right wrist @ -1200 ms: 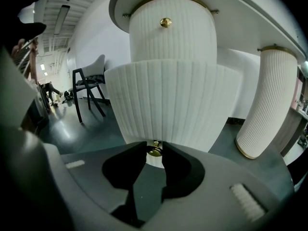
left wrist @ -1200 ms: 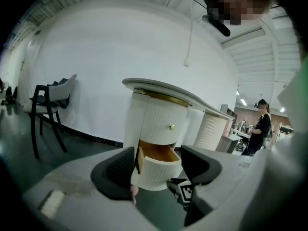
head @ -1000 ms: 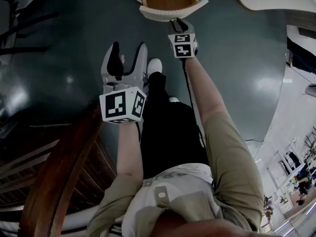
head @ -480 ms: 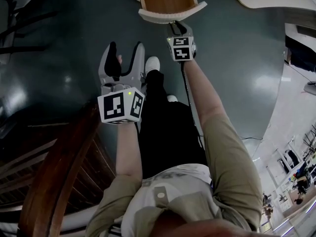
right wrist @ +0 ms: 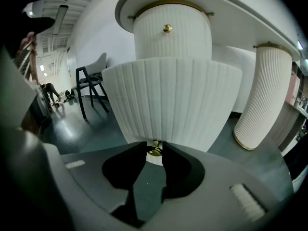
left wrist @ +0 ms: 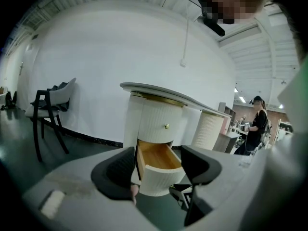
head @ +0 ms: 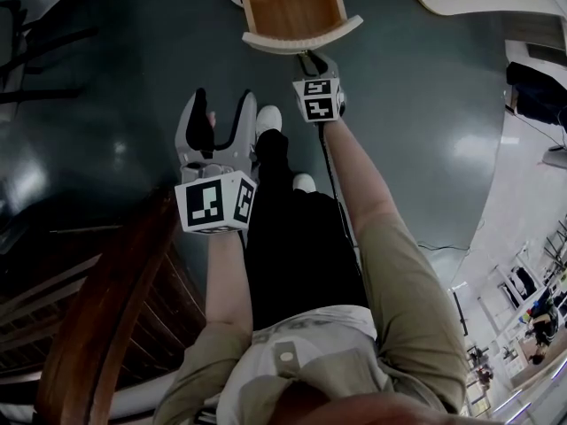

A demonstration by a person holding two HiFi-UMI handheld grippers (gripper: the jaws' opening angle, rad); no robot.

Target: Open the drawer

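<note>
The lower drawer [head: 292, 7] of a white fluted cabinet stands pulled out, its bare wooden inside [left wrist: 156, 156] showing. In the right gripper view its ribbed curved front [right wrist: 173, 100] fills the middle. My right gripper [right wrist: 154, 148] is shut on the drawer's small brass knob [right wrist: 154, 148], which sits between the black pads. From the head view that gripper [head: 312, 61] sits just below the drawer front. My left gripper [head: 221, 113] hangs open and empty to the left, back from the cabinet. The upper drawer [right wrist: 171, 32], also with a brass knob [right wrist: 167, 28], is closed.
A dark chair [left wrist: 50, 109] stands left of the cabinet. A second fluted pedestal [right wrist: 262, 100] rises at the right. My leg and white shoe [head: 267, 119] are below the drawer. A dark wooden rail [head: 97, 317] runs at lower left. A person [left wrist: 255, 126] stands far right.
The drawer has slid further out toward me, drawn by my right gripper on its knob. The left gripper has barely moved.
</note>
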